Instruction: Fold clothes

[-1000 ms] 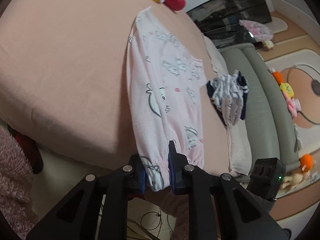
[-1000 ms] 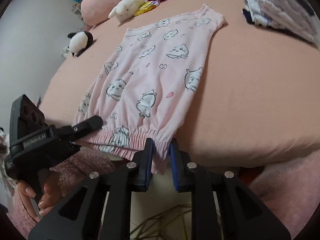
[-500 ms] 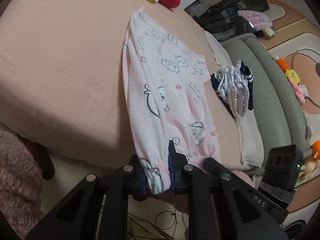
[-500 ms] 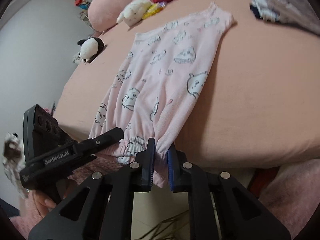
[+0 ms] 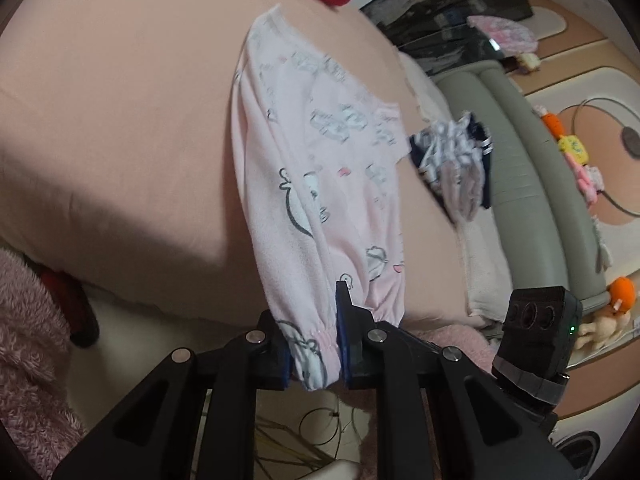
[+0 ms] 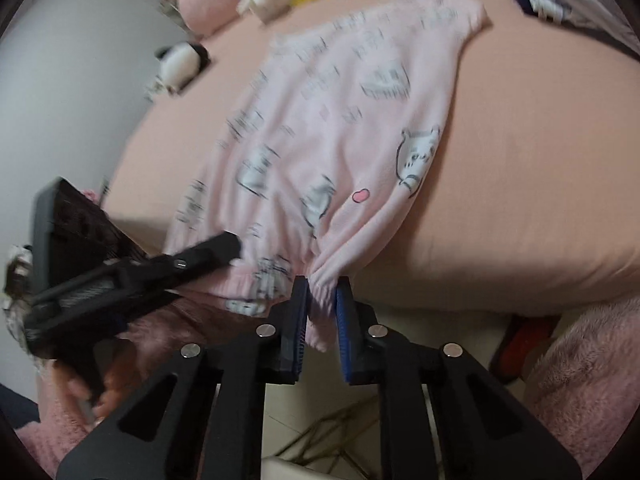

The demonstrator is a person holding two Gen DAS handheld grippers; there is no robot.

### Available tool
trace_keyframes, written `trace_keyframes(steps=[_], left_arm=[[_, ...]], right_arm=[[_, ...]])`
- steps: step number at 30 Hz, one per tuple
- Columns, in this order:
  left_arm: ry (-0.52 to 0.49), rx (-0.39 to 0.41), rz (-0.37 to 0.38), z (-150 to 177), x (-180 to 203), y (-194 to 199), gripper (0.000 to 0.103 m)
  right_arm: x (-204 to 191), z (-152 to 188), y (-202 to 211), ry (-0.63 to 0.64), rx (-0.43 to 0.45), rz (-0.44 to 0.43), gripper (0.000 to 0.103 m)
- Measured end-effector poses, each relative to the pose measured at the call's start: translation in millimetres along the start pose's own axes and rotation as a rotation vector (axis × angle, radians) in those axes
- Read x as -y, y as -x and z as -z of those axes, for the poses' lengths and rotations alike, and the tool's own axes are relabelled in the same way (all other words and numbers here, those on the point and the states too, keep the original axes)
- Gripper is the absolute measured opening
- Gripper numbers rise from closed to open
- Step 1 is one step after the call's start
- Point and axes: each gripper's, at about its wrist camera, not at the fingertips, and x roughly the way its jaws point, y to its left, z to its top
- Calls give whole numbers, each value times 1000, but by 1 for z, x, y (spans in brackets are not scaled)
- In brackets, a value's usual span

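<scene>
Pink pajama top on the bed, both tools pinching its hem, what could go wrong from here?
The right tool grips only a thin bunched bit of the pink pajama top, so it may slip free when lifted. The left tool holds a wider stretch of hem; uneven pulls could skew the fold. The striped garment nearby might get dragged.

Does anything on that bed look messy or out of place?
Only the striped garment, which lies in a crumpled heap near the bed's far edge. The pink printed garment lies mostly flat, its gathered hem over the near edge, pinched by both hand-held grippers.
</scene>
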Motion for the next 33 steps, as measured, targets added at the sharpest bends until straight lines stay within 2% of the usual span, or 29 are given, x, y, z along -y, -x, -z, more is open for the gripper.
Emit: trace_keyframes(steps=[5,10,13,17,19,21,23,24,26,28,31,33], left_arm=[[22,-5,-14,-3,-4,1,17],[105,-5,80,-19,-10,4,17],[115,-4,116,-32,-4,6,17],[109,-65,106,-50,7,4,19],[131,-90,176,-61,7,-2,20],[131,-106,206,-80,9,-13,26],[121,-103,200,-105,12,-24,45],[110,-96,195,-121,14,-32,49],[85,-82,176,-153,18,-47,50],[38,-50,138,-184,22,-55,51],[-69,28,91,-204,27,-53,51],[-132,77,78,-204,22,-49,52]], right_arm=[[4,-13,5,-58,62,-63,11],[9,-17,13,-104,95,-185,11],[13,-24,13,-160,124,-250,11],[15,-34,21,-199,157,-294,11],[15,-43,24,-220,174,-315,11],[12,-56,21,-237,185,-316,13],[7,-73,18,-236,188,-303,16],[4,-83,15,-223,186,-283,19],[0,-114,9,-204,209,-257,34],[3,-140,8,-171,242,-236,41],[11,-175,5,-96,276,-92,42],[19,-182,3,-55,296,-18,42]])
